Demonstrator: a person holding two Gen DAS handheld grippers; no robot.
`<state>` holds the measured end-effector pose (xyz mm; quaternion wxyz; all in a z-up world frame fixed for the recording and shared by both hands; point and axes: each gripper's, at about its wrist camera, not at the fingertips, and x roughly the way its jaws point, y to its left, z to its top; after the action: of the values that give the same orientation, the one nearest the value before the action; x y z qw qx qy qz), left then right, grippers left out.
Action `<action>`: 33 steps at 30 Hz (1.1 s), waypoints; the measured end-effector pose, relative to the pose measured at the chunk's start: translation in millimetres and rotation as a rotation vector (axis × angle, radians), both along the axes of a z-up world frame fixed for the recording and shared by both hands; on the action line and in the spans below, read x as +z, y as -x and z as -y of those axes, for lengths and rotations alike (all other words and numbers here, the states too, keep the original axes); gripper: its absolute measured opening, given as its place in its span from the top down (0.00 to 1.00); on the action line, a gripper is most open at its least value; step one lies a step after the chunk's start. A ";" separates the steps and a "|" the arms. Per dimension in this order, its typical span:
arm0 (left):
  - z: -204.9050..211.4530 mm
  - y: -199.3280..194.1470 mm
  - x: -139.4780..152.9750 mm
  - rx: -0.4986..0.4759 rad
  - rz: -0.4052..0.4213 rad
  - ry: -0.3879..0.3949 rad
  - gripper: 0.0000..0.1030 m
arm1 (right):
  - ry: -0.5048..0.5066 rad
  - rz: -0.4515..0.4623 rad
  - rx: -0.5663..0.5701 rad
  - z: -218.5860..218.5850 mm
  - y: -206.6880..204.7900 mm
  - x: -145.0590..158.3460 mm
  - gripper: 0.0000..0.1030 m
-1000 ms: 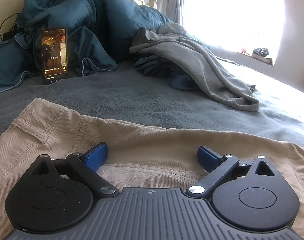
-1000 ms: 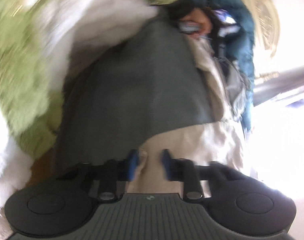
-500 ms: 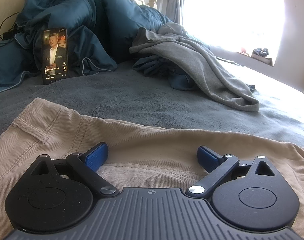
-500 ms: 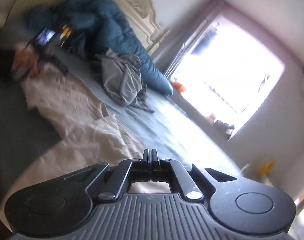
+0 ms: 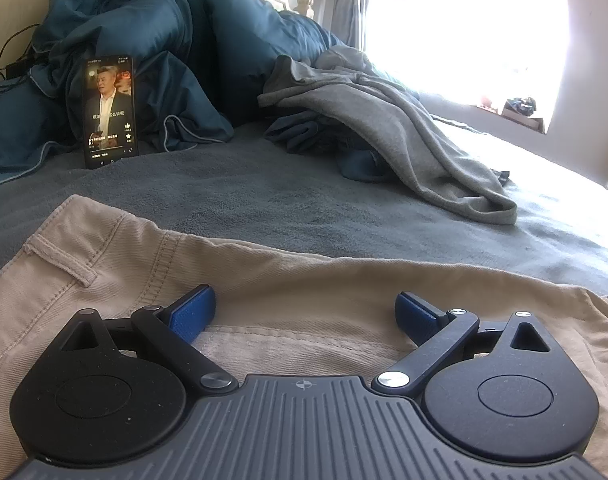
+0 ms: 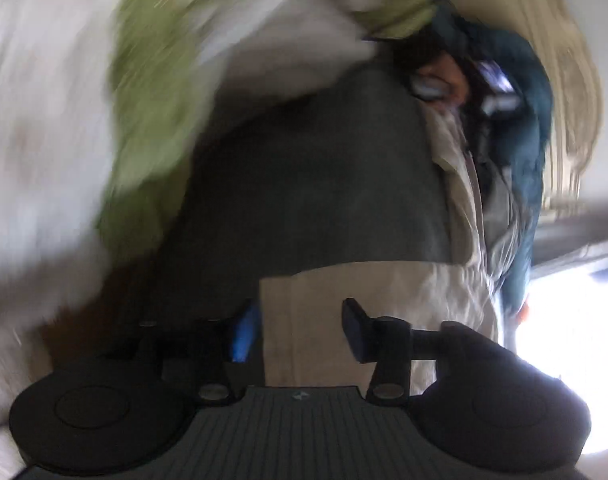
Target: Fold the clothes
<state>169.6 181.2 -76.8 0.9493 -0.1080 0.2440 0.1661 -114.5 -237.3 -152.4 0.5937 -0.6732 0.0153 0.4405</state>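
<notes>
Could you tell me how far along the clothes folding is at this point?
Early. Done: the beige trousers lie spread on the bed. In hand: the left gripper rests open over their waistband; the right gripper is opening above the other end, gripping nothing. Left: folding them, then the crumpled grey garment further back.
</notes>
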 end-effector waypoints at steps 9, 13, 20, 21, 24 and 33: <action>0.2 -0.4 0.0 0.000 0.002 0.002 0.05 | 0.073 0.258 0.065 3.6 -12.0 -49.0 0.45; 0.0 0.3 0.0 0.000 0.004 0.003 0.05 | 0.015 0.204 -0.013 1.9 -9.8 -34.1 0.62; 0.2 0.6 0.2 0.000 0.005 0.003 0.05 | -0.203 0.110 -0.232 -5.8 -12.5 26.2 0.87; 0.3 0.6 0.3 0.000 0.004 0.003 0.05 | -0.239 0.107 -0.268 -5.8 -15.8 37.0 0.87; 0.7 0.4 0.4 0.000 0.002 0.001 0.05 | -0.354 0.139 -0.365 -3.8 -33.1 71.0 0.87; 1.3 -0.3 0.5 0.002 -0.006 -0.007 0.05 | -0.644 0.361 -0.609 18.3 -165.4 158.3 0.87</action>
<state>169.9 179.9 -76.3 0.9488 -0.1046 0.2461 0.1682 50.9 -255.6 5.9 0.8672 -0.4859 -0.0288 0.1050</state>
